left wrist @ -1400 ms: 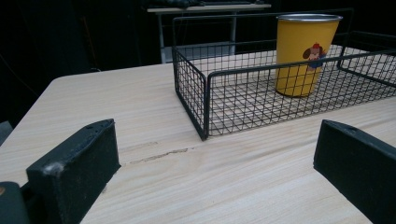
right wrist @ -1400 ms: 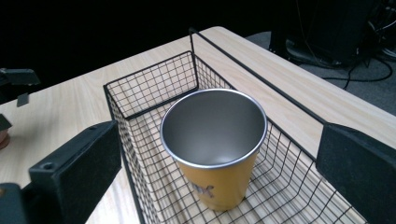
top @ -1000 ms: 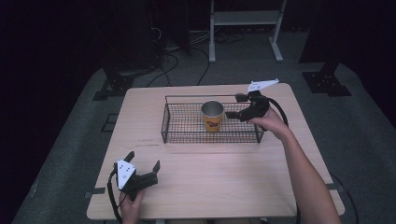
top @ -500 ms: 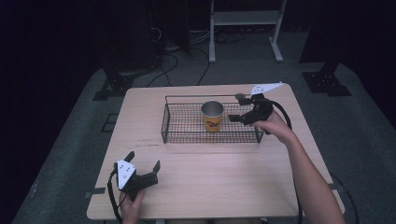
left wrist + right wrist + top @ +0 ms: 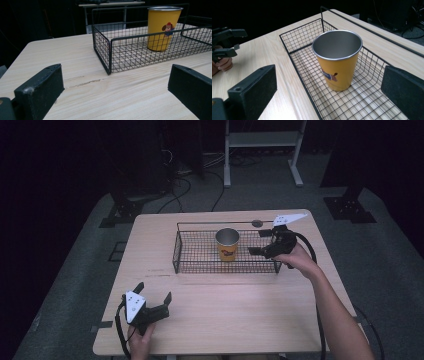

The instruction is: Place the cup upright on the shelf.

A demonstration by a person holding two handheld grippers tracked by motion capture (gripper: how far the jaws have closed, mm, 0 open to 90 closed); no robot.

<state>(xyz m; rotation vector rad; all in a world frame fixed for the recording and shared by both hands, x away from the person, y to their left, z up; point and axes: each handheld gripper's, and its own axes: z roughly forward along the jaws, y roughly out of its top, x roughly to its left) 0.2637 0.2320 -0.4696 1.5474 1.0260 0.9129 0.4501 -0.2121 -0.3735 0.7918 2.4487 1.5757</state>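
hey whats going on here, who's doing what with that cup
A person sits at a wooden table with a claw in each hand. The right claw hangs open over the right end of a black wire basket, pointed at a yellow metal cup that stands upright and empty inside it; the jaws are apart from the cup. The left claw, also open, rests near the table's front left corner, holding nothing.

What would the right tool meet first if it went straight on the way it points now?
Most likely the yellow metal cup standing in the black wire basket. The open right tool, above the basket's end, seems to clear the rim, though depth is uncertain.
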